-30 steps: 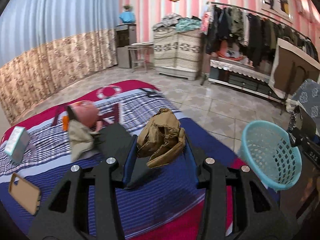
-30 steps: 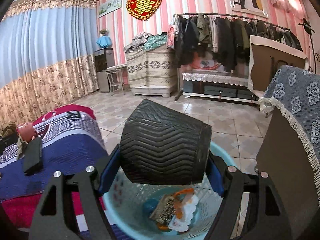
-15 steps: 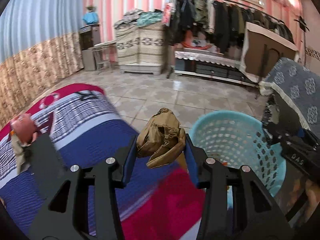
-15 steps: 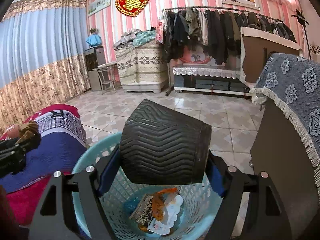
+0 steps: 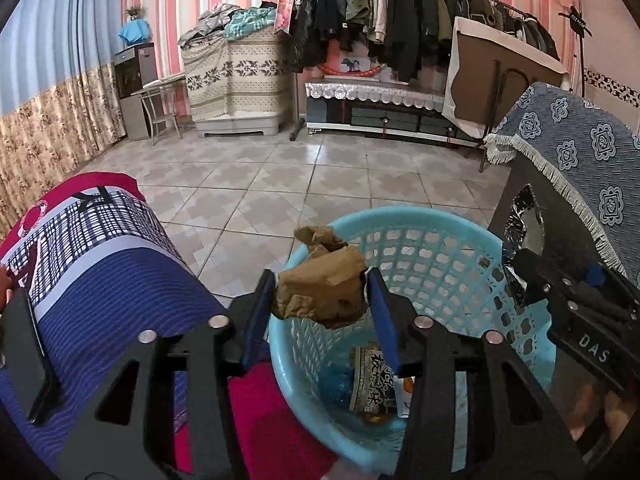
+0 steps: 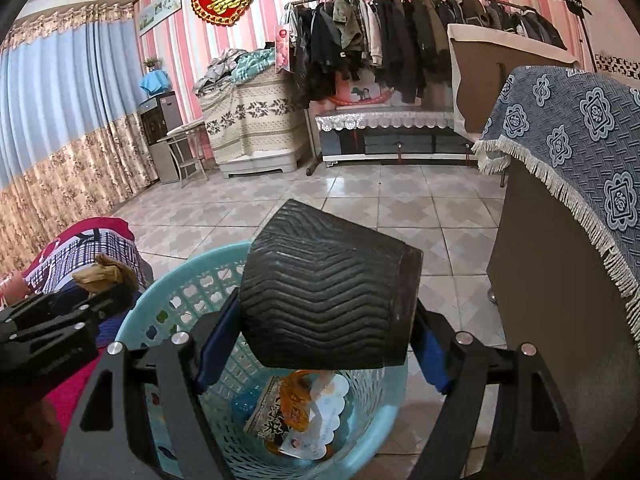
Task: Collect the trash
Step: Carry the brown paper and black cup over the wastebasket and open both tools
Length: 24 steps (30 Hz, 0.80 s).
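Left wrist view, items by size, largest first.

1. Bed [image 5: 100,280]: striped blue, white and red cover, lower left of both views, just beside the basket.
2. Covered furniture [image 5: 580,152]: blue patterned cloth with a white fringe, right of the basket; dark side panel below it.
3. Basket [image 5: 440,240]: light blue plastic, perforated wall, standing on the tiled floor between bed and covered furniture. Printed wrappers [image 6: 304,412] lie at its bottom, some with orange and white print.
4. Black cup [image 6: 328,300]: ribbed, chevron-patterned wall, lying on its side with the wide end to the right. Position: directly above the basket opening.
5. Right gripper [image 6: 324,348]: jaws set wide, blue pads against both ends of the black cup, which they hold. In the left wrist view it appears at the right edge [image 5: 576,312].
6. Left gripper [image 5: 320,312]: jaws opening, with the crumpled brown paper between them; its pads are at or very close to the paper's sides.
7. Crumpled brown paper [image 5: 320,284]: wadded, tan. Position: over the near-left rim of the basket, above the interior. In the right wrist view it shows at the left [image 6: 106,276].
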Each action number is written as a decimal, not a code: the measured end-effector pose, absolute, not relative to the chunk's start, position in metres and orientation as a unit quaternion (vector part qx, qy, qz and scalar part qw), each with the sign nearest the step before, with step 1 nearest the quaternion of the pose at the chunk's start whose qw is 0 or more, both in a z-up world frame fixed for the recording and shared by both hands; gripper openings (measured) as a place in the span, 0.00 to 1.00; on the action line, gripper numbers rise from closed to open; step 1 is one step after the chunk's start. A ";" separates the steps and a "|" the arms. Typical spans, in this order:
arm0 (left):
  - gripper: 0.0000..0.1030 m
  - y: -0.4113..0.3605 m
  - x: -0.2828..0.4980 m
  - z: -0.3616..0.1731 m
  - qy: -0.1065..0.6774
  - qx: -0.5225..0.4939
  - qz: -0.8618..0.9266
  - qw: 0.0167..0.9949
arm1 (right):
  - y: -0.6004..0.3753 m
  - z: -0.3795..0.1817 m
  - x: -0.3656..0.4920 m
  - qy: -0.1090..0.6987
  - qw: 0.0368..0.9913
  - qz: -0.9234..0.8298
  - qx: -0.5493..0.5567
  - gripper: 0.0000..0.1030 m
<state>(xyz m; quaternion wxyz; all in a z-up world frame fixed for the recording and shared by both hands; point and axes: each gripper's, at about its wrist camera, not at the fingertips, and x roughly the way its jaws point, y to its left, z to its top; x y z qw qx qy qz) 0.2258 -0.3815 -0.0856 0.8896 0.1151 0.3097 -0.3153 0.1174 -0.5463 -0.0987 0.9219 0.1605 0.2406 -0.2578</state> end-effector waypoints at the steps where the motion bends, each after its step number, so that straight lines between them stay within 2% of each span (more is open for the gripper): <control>1: 0.58 -0.383 0.227 -0.085 0.311 0.118 -0.316 0.889 | -0.546 -0.099 0.117 0.241 0.922 -0.257 0.161 0.73; 3: 0.67 -0.384 0.227 -0.086 0.309 0.118 -0.316 0.890 | -0.547 -0.101 0.118 0.243 0.922 -0.256 0.161 0.73; 7: 0.73 -0.380 0.228 -0.083 0.305 0.114 -0.308 0.894 | -0.543 -0.102 0.120 0.248 0.922 -0.253 0.155 0.73; 12: 0.89 -0.355 0.225 -0.074 0.287 0.101 -0.287 0.908 | -0.535 -0.103 0.127 0.256 0.924 -0.245 0.146 0.74; 14: 0.92 -0.345 0.223 -0.071 0.283 0.096 -0.278 0.913 | -0.530 -0.103 0.131 0.259 0.926 -0.240 0.138 0.74; 18: 0.94 -0.322 0.222 -0.065 0.282 0.089 -0.261 0.919 | -0.518 -0.101 0.136 0.257 0.929 -0.236 0.122 0.75; 20: 0.94 -0.309 0.221 -0.064 0.281 0.089 -0.248 0.923 | -0.511 -0.098 0.137 0.250 0.931 -0.242 0.109 0.87; 24: 0.95 -0.277 0.221 -0.059 0.277 0.080 -0.225 0.931 | -0.504 -0.094 0.137 0.245 0.933 -0.244 0.096 0.92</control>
